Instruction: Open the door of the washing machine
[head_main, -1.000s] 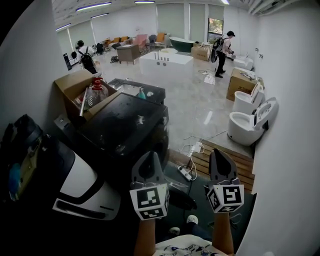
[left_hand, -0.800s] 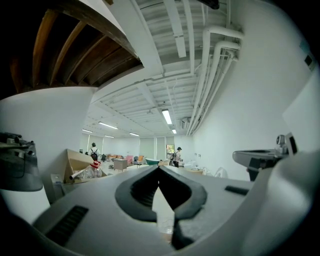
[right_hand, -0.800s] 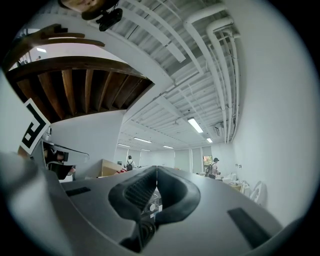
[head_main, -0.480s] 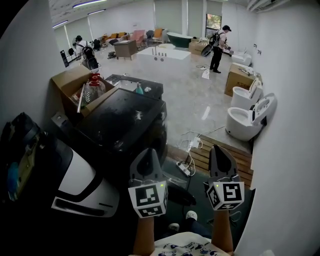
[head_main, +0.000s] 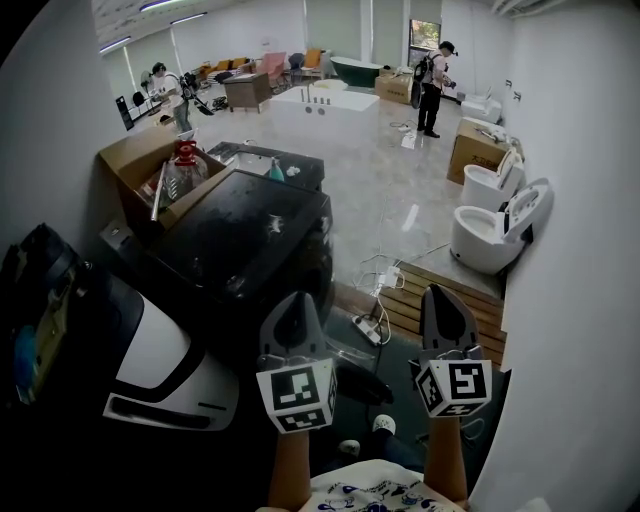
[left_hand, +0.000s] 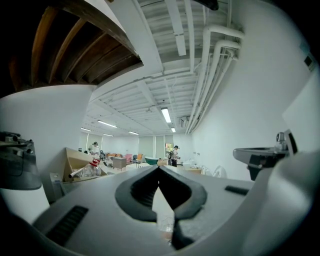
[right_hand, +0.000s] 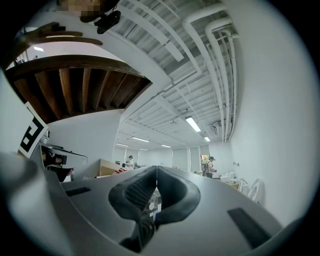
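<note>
In the head view the black washing machine (head_main: 245, 250) stands ahead and to the left, next to an open cardboard box (head_main: 130, 165), and its dark front faces the tiled floor (head_main: 385, 190); the door on that front is too dark to make out. The left gripper (head_main: 293, 305) is raised just before the machine's near corner, and the right gripper (head_main: 441, 297) is beside it, over a wooden pallet (head_main: 455, 315). In the left gripper view the jaw tips meet with nothing between them, pointing level into the room. In the right gripper view the jaws are likewise pressed together and empty, aimed slightly upward
</note>
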